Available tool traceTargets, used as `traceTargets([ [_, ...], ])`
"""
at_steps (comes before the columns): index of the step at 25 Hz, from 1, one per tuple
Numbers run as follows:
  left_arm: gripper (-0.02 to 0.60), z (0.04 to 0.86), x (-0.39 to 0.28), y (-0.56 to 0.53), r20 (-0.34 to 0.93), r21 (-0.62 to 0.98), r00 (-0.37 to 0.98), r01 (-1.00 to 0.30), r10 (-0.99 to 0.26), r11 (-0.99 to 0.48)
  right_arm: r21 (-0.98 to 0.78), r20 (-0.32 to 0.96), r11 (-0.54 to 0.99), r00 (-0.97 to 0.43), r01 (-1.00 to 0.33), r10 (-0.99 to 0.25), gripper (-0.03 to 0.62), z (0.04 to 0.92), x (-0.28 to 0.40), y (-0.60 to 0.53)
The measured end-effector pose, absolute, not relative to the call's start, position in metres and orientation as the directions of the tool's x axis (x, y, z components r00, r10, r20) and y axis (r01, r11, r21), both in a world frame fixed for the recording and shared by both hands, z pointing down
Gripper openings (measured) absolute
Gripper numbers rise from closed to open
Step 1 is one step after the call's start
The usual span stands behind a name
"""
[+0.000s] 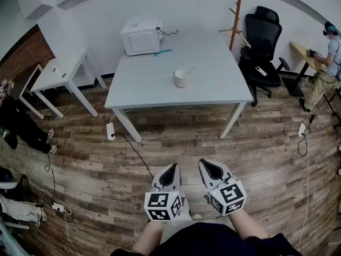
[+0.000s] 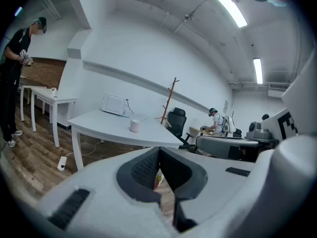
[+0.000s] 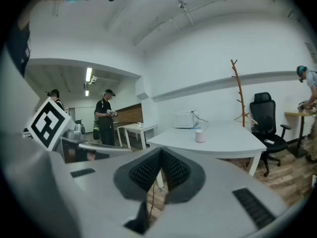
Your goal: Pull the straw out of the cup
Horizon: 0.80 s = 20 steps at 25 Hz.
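A white cup (image 1: pixel 181 79) stands near the middle of the grey table (image 1: pixel 213 89), with a thin straw (image 1: pixel 189 70) leaning out of it to the right. Both grippers are low in the head view, far from the table and over the wooden floor. The left gripper (image 1: pixel 171 168) and the right gripper (image 1: pixel 207 165) are shut with nothing between their jaws. The left gripper view shows the cup (image 2: pixel 134 125) far off beyond the closed left gripper (image 2: pixel 159 149). In the right gripper view the cup (image 3: pixel 200 136) is also distant, past the closed right gripper (image 3: pixel 161 151).
A white microwave (image 1: pixel 141 34) and a blue item (image 1: pixel 162 52) sit at the table's far side. A black office chair (image 1: pixel 261 41) and a wooden coat stand (image 1: pixel 236 15) are at the back right, a small white table (image 1: pixel 58 71) at the left. A power strip (image 1: pixel 111 131) and cables lie on the floor. People stand at both sides.
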State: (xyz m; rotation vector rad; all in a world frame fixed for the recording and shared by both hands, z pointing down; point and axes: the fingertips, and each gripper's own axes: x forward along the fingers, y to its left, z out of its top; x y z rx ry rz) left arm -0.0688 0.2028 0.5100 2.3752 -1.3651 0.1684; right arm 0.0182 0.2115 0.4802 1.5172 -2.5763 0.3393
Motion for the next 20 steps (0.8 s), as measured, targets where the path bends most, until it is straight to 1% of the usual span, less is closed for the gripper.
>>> traceTargets([
  [4, 0.017, 0.514, -0.052, 0.252, 0.308, 0.27, 0.539, -0.84, -0.784, -0.472, -0.118, 0.237, 0.476, -0.49, -0.871, -0.839, 0.029, 0.483, 0.027, 0.252],
  [8, 0.016, 0.515, -0.055, 0.277, 0.315, 0.271, 0.521, -0.85, -0.793, -0.451, -0.113, 0.221, 0.481, -0.494, -0.869, -0.841, 0.029, 0.479, 0.032, 0.276],
  [15, 0.017, 0.507, -0.052, 0.293, 0.303, 0.266, 0.513, -0.855, -0.803, -0.446, -0.096, 0.192, 0.523, -0.531, -0.847, -0.825, 0.031, 0.468, 0.027, 0.3],
  [20, 0.017, 0.508, -0.051, 0.288, 0.307, 0.261, 0.52, -0.851, -0.797, -0.455, -0.106, 0.204, 0.526, -0.536, -0.844, -0.819, 0.031, 0.472, 0.023, 0.297],
])
